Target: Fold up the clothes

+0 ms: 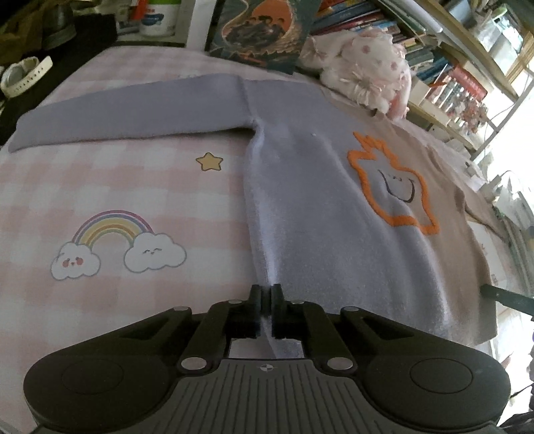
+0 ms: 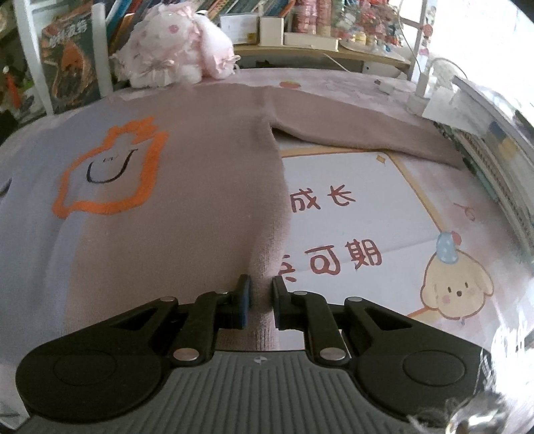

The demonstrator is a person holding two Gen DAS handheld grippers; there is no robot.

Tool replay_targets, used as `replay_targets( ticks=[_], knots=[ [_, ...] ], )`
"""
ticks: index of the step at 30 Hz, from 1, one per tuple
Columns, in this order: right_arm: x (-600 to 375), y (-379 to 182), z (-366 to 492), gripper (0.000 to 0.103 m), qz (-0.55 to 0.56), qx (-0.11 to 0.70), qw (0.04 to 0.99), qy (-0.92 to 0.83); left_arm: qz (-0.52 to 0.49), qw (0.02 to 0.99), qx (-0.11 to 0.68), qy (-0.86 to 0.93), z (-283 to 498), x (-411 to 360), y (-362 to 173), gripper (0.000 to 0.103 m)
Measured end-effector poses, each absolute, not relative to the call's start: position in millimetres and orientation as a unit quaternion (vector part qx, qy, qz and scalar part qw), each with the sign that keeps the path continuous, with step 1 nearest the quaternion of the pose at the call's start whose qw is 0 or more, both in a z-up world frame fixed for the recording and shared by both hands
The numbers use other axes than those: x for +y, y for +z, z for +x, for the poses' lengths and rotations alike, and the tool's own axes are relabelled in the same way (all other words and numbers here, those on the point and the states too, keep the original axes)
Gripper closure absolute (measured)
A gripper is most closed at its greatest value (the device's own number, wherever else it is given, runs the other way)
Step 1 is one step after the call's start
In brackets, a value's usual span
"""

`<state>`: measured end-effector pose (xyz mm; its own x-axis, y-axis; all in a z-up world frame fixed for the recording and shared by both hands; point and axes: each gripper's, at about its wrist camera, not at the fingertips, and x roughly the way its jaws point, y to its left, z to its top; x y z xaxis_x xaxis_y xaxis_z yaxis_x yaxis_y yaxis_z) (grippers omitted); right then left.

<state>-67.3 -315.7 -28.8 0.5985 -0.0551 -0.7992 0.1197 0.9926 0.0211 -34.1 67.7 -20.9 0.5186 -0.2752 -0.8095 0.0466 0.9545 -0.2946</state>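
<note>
Setting: a cluttered room, bookshelves (image 1: pixel 383 23) along the far side, a bed with a pink checked sheet (image 1: pixel 116 187) carrying the work.

Left tool (image 1: pixel 267 295): I have it closed down on a ridge of fabric at the hem corner of the sweater (image 1: pixel 300 200), near the bed's near edge; pale cloth shows pinched between the pads.

Right tool (image 2: pixel 261 287): jaws narrow, straddling the opposite hem corner; the knit runs between them and looks gripped, though a slight gap shows beside one pad.

Sweater: spread flat, front up, an orange outlined figure (image 1: pixel 390 187) on the chest. One sleeve (image 1: pixel 126 113) lies stretched towards the bed's left edge, the other sleeve (image 2: pixel 360 133) towards the right edge. No fold shows in the body or sleeves.

Beyond: a plush toy (image 2: pixel 173 46) at the far edge, just past the collar end; a poster (image 1: pixel 263 30) propped beside it.

Step, my judgement: both hem corners taken up. This fits laying the garment out as readily as beginning a fold. Either way I need equal tension on both sides and both grips secure.
</note>
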Motion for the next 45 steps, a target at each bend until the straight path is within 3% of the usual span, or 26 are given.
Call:
replay_targets(
  ticks=[17,21,23,24,25,26,29,37,45],
  knots=[
    [-314,-30,-68,0.09,0.031,0.438,0.897,-0.039,-0.108,0.879,0.459,-0.066,-36,56,-21,0.096],
    [-316,-30,-69,0.084,0.02,0.436,0.899,-0.03,-0.088,0.888,0.45,-0.028,-46,42,-19,0.093],
    [-319,-29,-70,0.075,0.022,0.437,0.899,-0.032,-0.086,0.896,0.435,-0.019,-53,35,-12,0.083],
    [-322,-29,-71,0.065,0.028,0.438,0.898,-0.035,-0.084,0.9,0.426,-0.015,-56,31,-8,0.078],
    [-325,-28,-72,0.057,0.034,0.438,0.898,-0.038,-0.083,0.905,0.418,-0.009,-59,28,-4,0.066],
    [-327,-26,-75,0.055,0.039,0.434,0.899,-0.037,-0.085,0.908,0.411,0.001,-62,25,-1,0.054],
    [-332,-21,-86,0.041,0.036,0.418,0.907,-0.032,-0.103,0.915,0.389,0.017,-70,19,10,0.038],
    [-330,-15,-118,0.024,0.02,0.387,0.922,-0.017,-0.105,0.918,0.381,0.043,-97,3,14,0.029],
    [-321,-15,-135,0.016,0.005,0.376,0.926,-0.006,-0.094,0.92,0.376,0.059,-115,1,17,0.025]
  ],
)
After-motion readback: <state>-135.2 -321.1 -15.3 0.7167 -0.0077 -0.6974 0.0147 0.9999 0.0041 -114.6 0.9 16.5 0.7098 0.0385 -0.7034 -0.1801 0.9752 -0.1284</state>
